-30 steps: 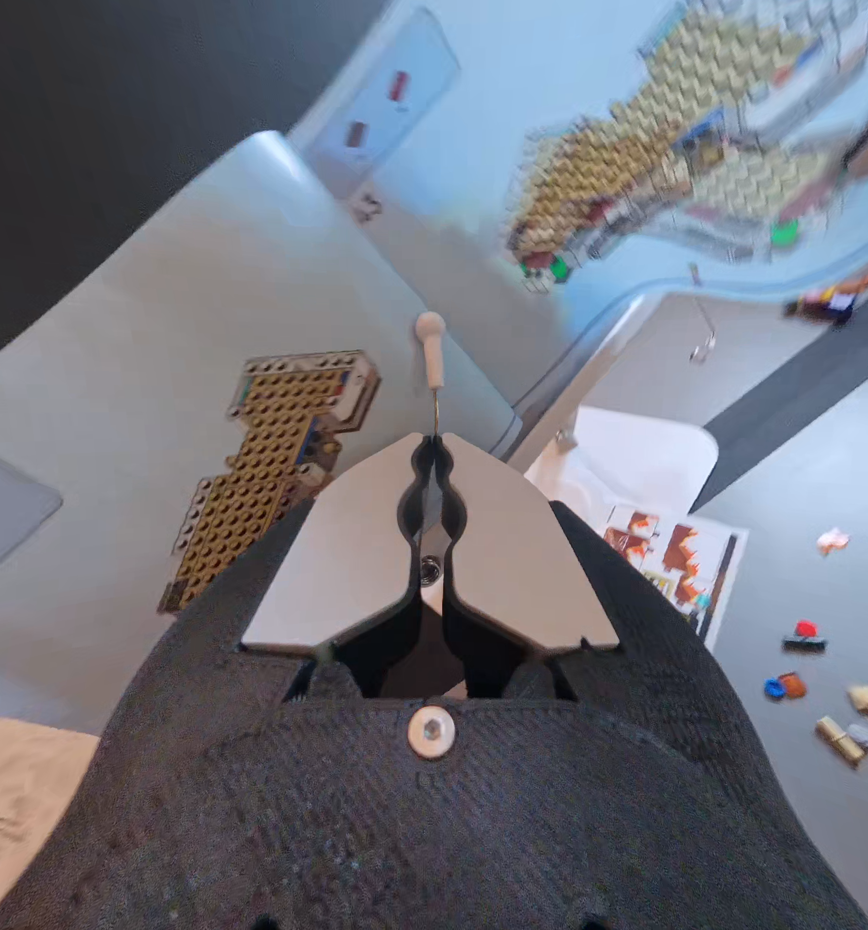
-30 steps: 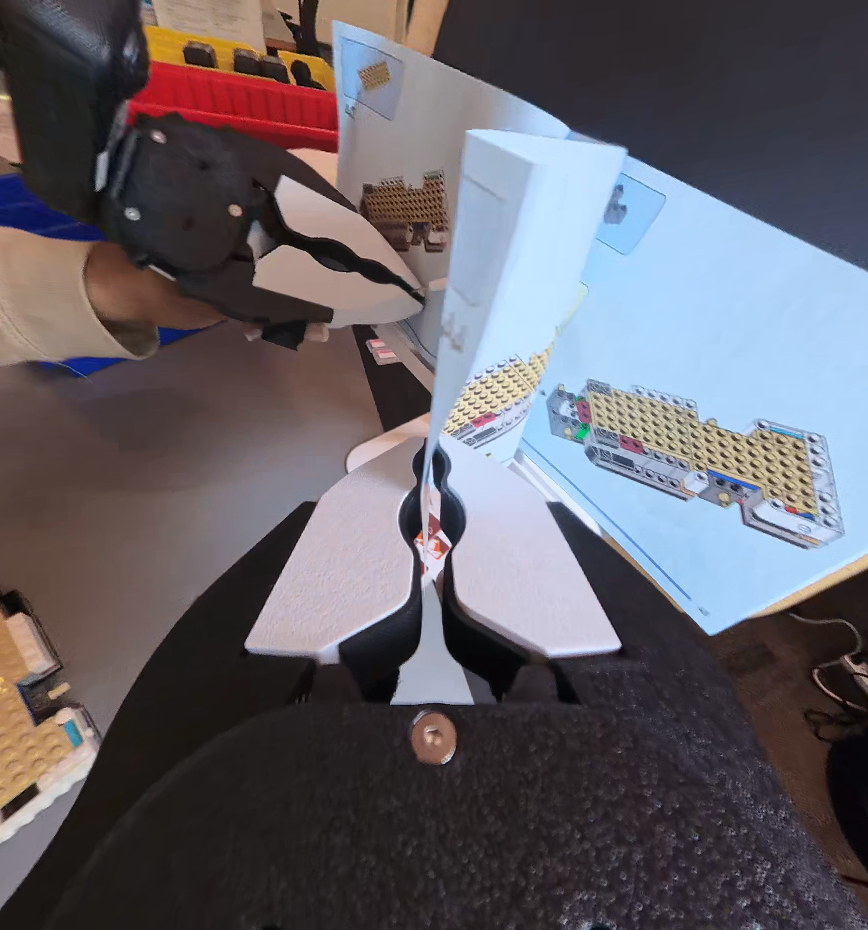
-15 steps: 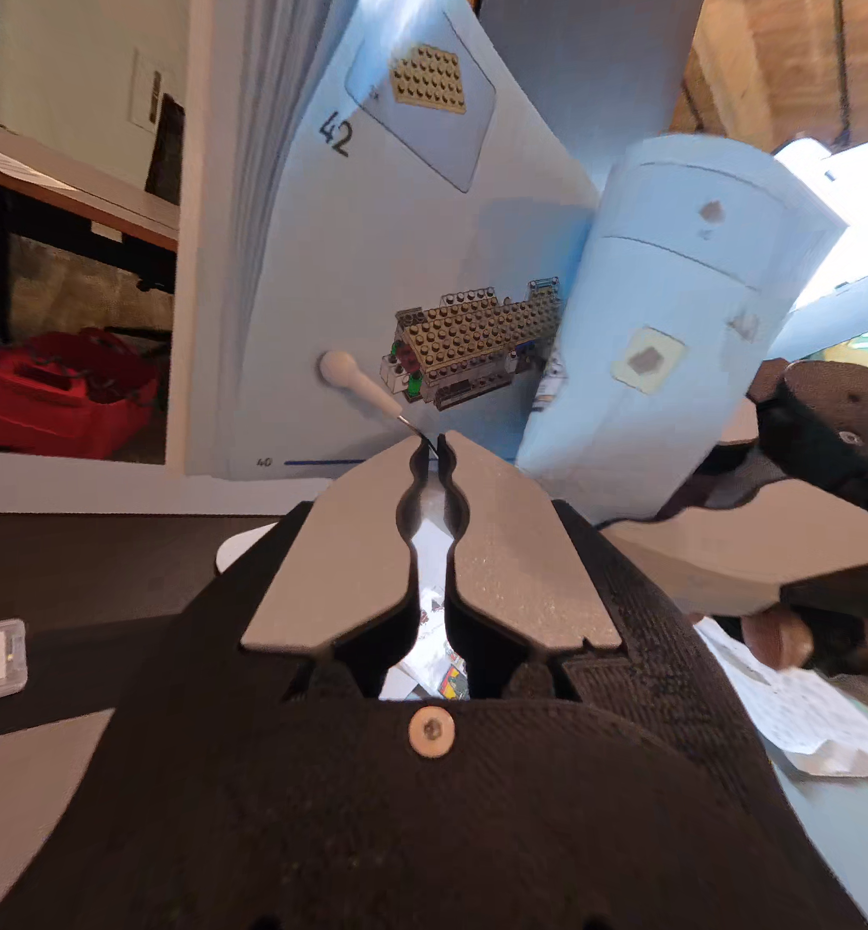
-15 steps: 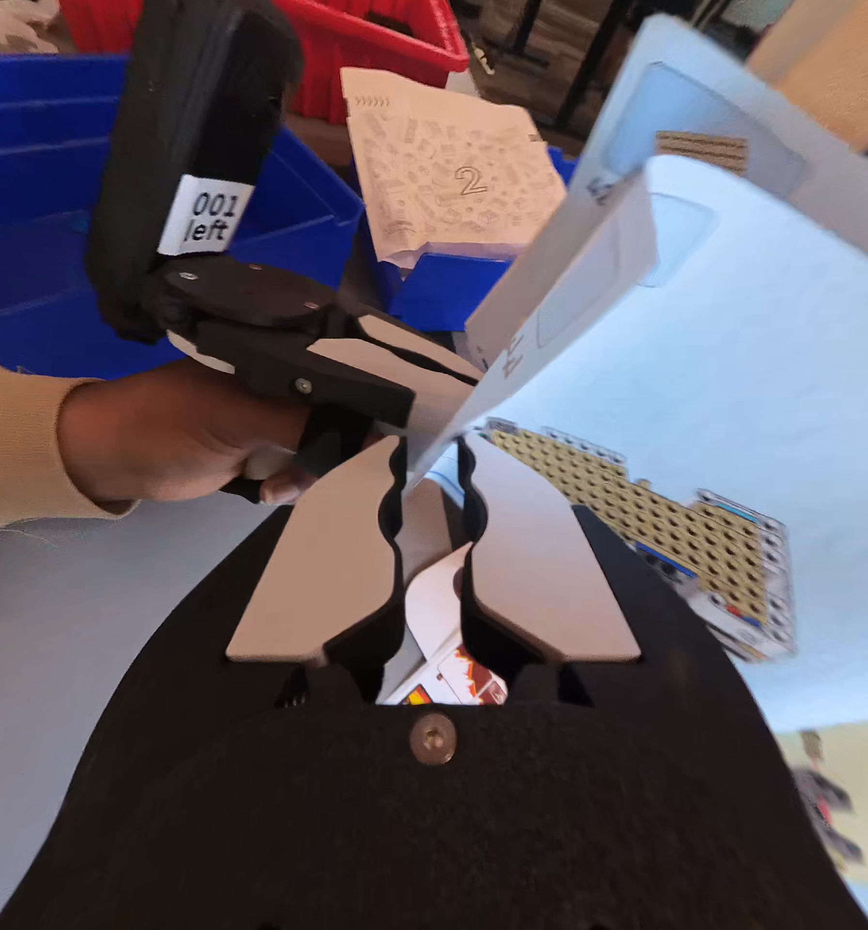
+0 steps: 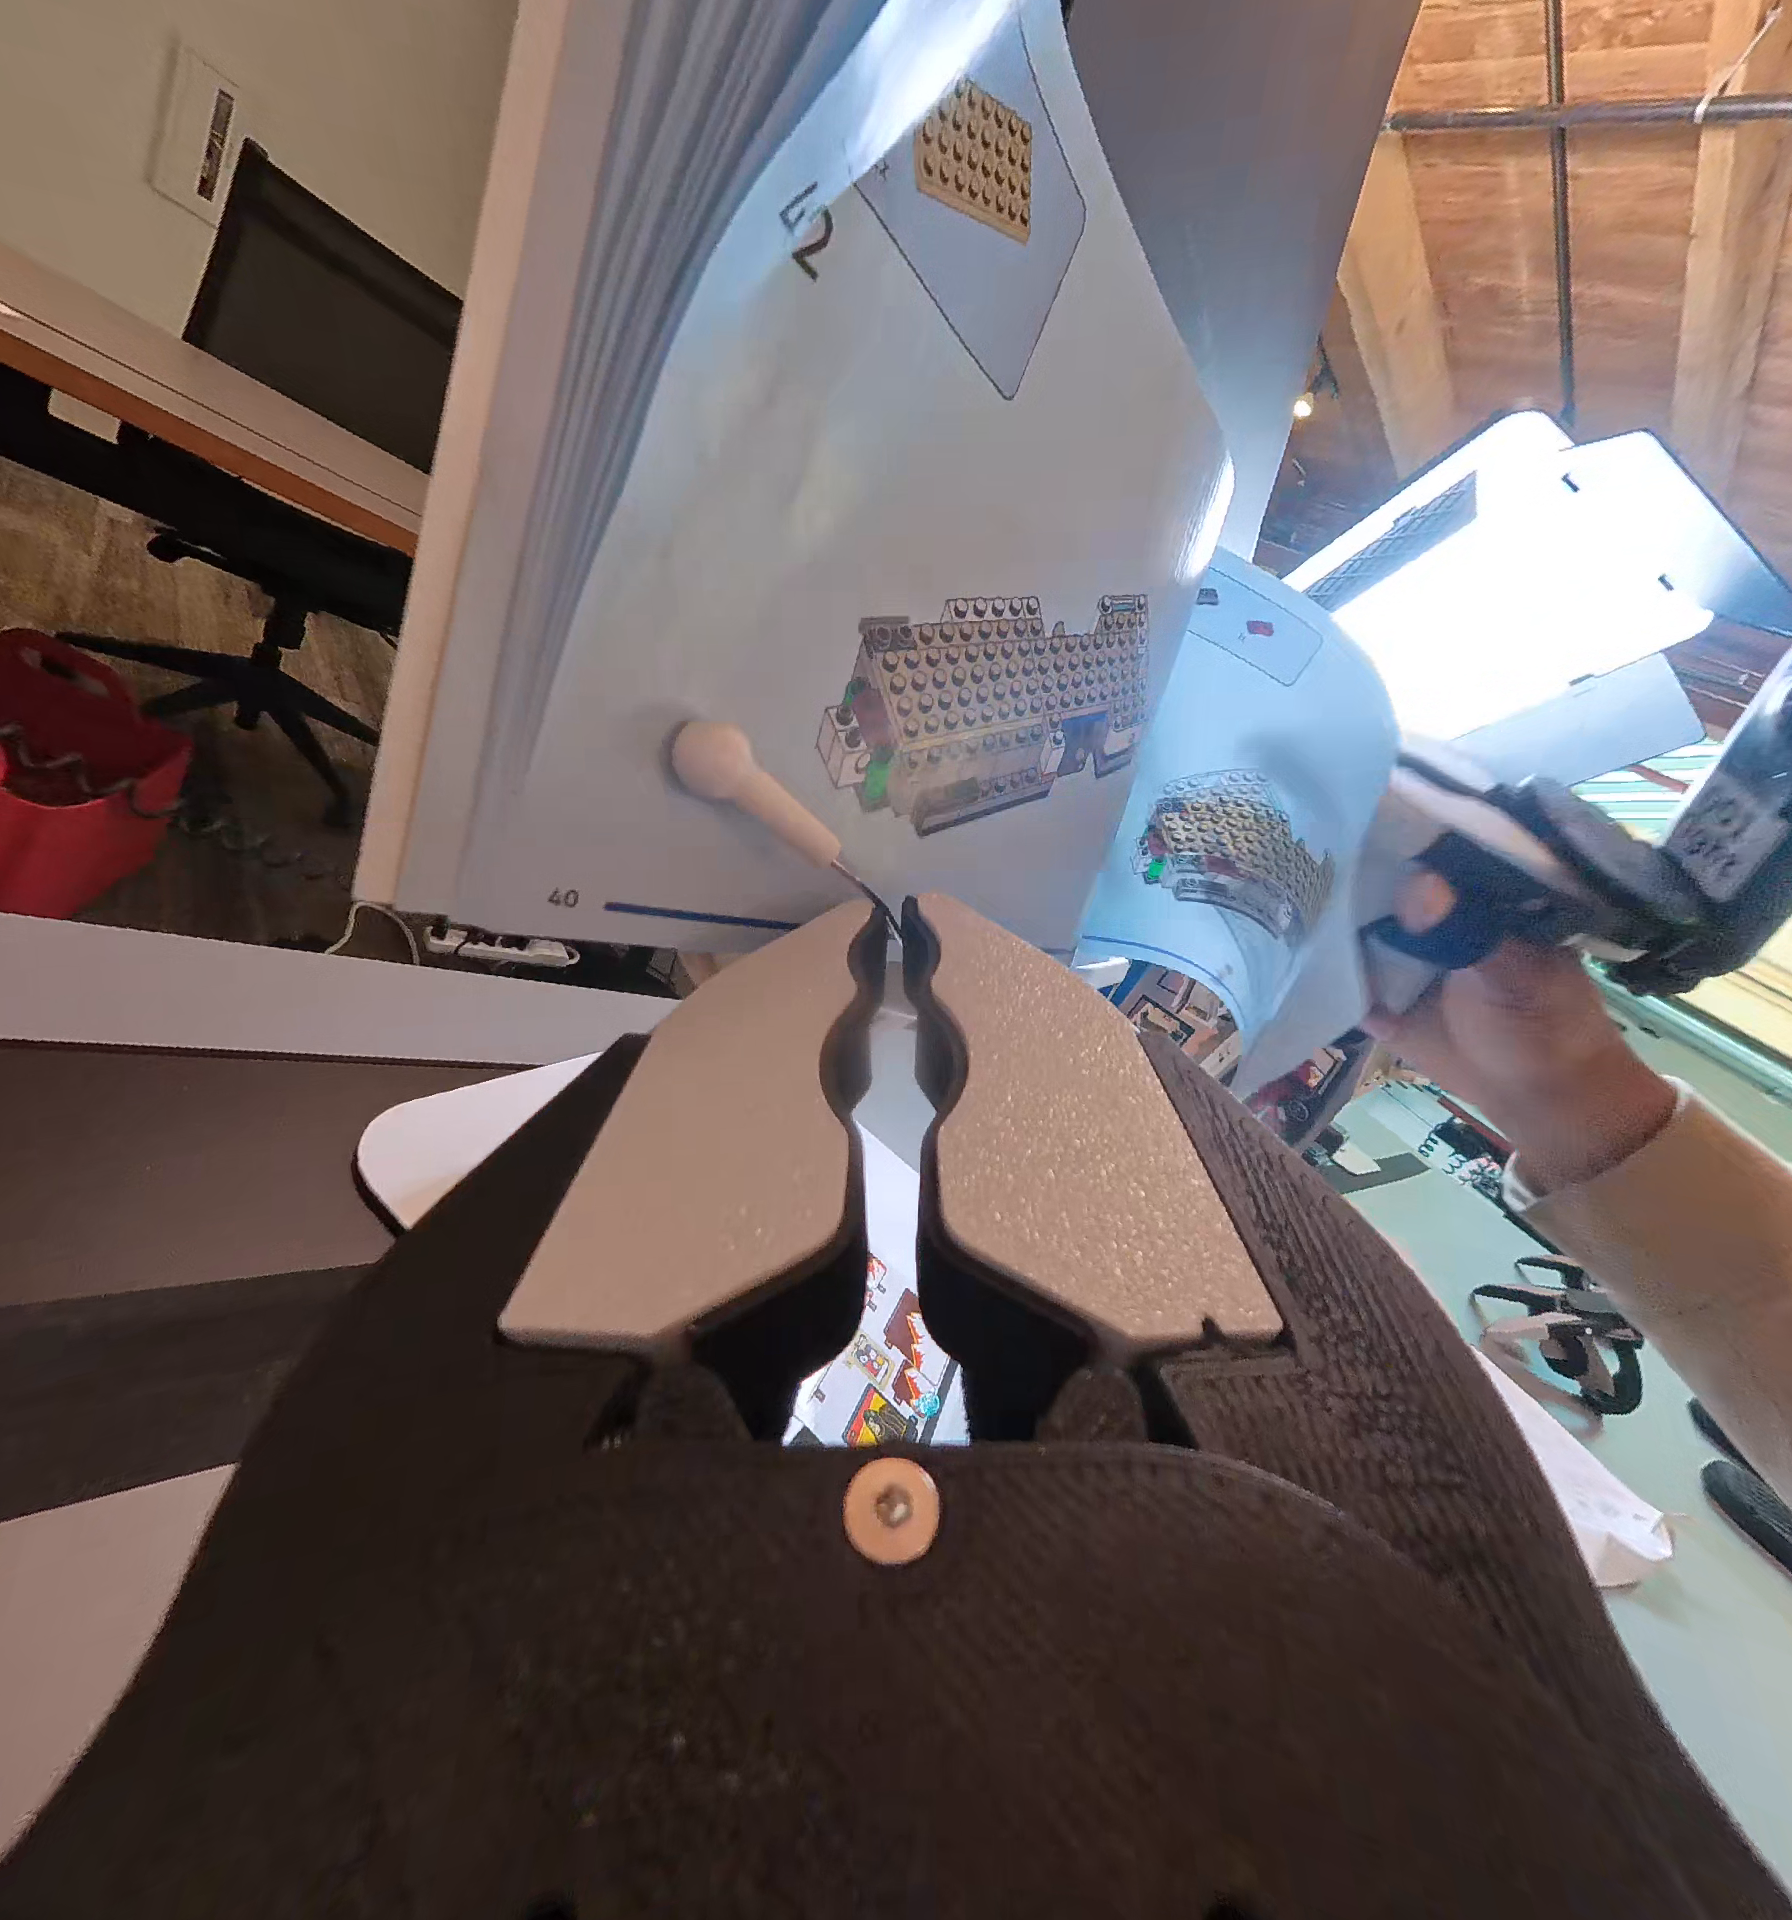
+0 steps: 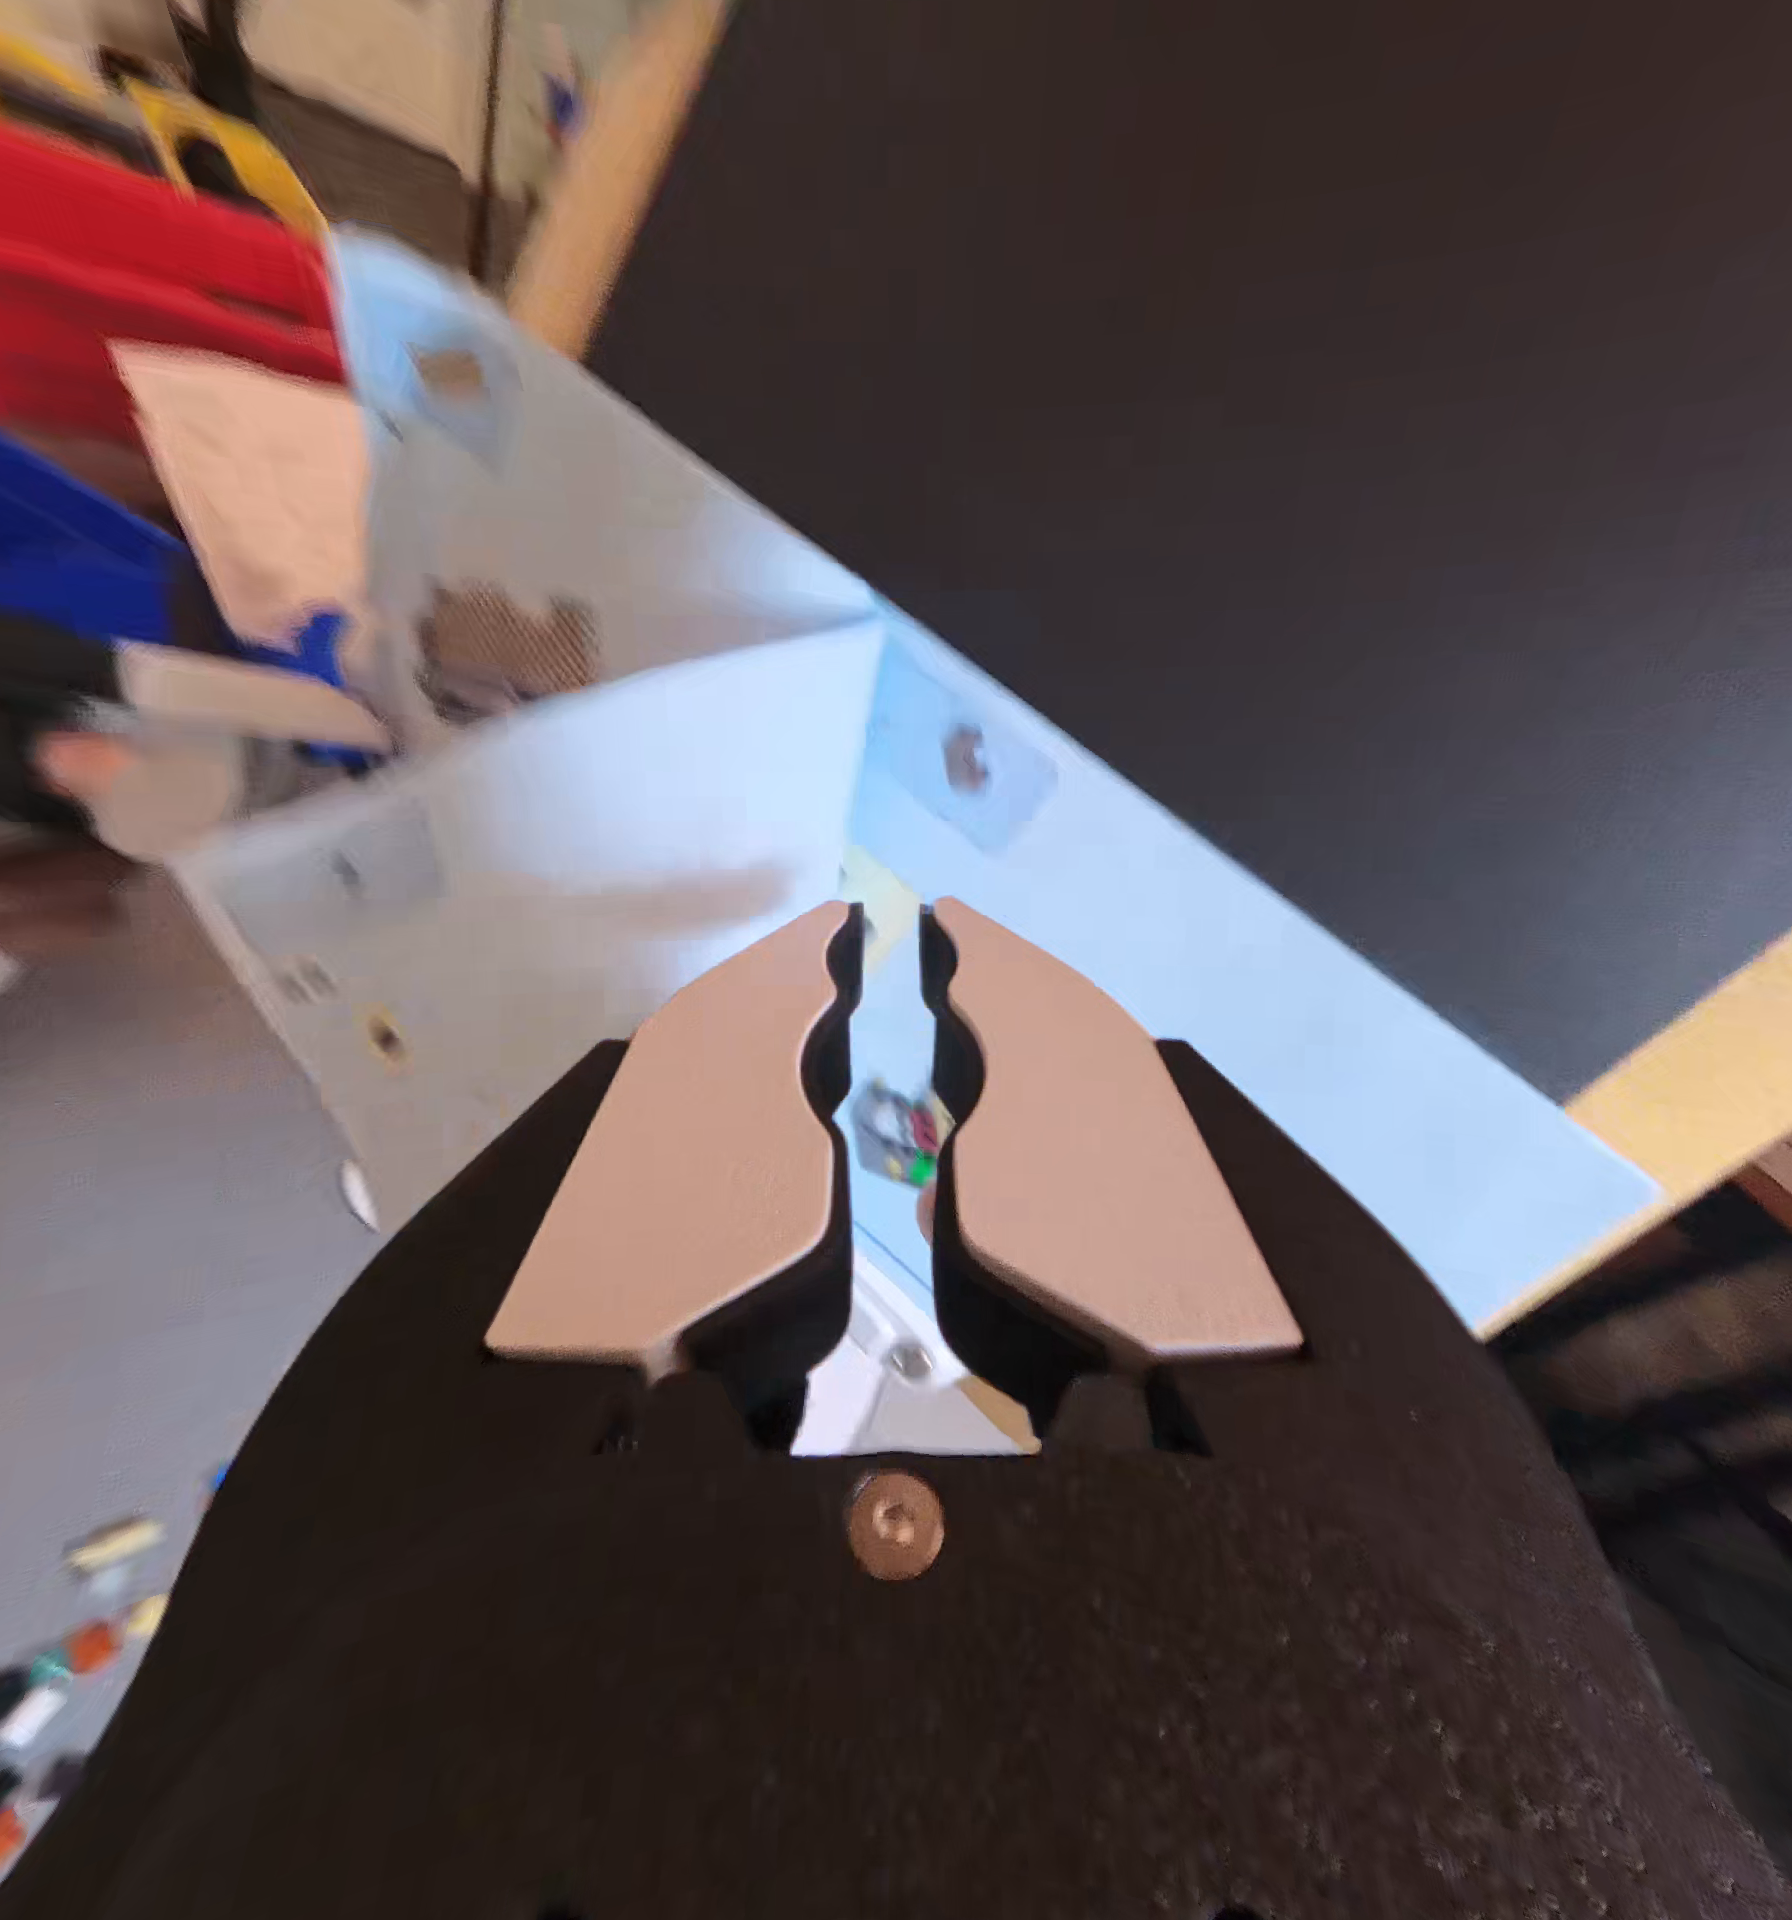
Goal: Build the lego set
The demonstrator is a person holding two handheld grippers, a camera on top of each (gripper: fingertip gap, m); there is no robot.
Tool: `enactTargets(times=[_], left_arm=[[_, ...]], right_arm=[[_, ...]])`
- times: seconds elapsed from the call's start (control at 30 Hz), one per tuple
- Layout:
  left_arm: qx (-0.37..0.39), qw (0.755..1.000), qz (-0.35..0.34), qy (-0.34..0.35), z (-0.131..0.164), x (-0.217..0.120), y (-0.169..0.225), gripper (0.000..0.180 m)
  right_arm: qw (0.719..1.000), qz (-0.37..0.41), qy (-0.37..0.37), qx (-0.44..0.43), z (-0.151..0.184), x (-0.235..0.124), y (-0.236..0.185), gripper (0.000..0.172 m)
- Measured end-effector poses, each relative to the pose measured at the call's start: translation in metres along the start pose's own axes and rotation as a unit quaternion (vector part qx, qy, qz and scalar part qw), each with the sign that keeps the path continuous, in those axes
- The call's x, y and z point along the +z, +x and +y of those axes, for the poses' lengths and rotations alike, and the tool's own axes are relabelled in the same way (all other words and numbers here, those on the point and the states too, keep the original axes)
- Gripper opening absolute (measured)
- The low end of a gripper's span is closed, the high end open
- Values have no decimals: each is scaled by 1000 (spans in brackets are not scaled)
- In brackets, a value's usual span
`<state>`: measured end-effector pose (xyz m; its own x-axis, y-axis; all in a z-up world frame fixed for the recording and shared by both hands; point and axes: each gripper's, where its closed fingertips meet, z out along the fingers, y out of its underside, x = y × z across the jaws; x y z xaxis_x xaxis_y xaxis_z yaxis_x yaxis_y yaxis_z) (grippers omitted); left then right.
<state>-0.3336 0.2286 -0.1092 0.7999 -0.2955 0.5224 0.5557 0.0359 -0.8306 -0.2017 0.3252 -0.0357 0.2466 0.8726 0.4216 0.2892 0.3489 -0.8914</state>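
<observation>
My left gripper (image 5: 897,914) is shut on the thin metal shaft of a small pin tool with a cream handle (image 5: 726,764). The handle rests against an upright page of a pale blue brick-building booklet (image 5: 871,468). Beside it a loose page (image 5: 1256,748) curls over to the right. My right gripper (image 5: 1411,821) sits at that page's outer edge, held by a hand. In the right wrist view the right gripper (image 6: 890,914) has its fingers slightly apart with nothing between them. It points at the open booklet (image 6: 1183,935), and a blurred page (image 6: 559,810) swings to its left.
A red bin (image 5: 40,790) and an office chair (image 5: 268,665) stand on the floor at the left. Red (image 6: 92,239) and blue (image 6: 30,530) bins sit behind the booklet. Loose small bricks (image 6: 30,1704) lie on the grey table at the lower left. Across from one pair of fingers to the other is roughly 20 cm.
My right gripper held a booklet page a second ago, opened and let it go, and now stands narrower on nothing. The freed page swings left. My left gripper has kept the pin tool throughout.
</observation>
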Motion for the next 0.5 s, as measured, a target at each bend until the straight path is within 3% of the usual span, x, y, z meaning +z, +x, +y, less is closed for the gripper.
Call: enactTargets(times=[0.13, 0.3, 0.5], left_arm=[[-12, 1000, 6, 3, 2, -2, -2, 2], [-64, 996, 49, 44, 7, -6, -3, 2], [-161, 978, 81, 100, 14, -11, -4, 1]], right_arm=[[996, -35, -67, -54, 39, 20, -21, 7], [985, -64, -53, -149, 9, 42, -72, 5], [961, -22, -128, -243, 3, 76, -90, 5]])
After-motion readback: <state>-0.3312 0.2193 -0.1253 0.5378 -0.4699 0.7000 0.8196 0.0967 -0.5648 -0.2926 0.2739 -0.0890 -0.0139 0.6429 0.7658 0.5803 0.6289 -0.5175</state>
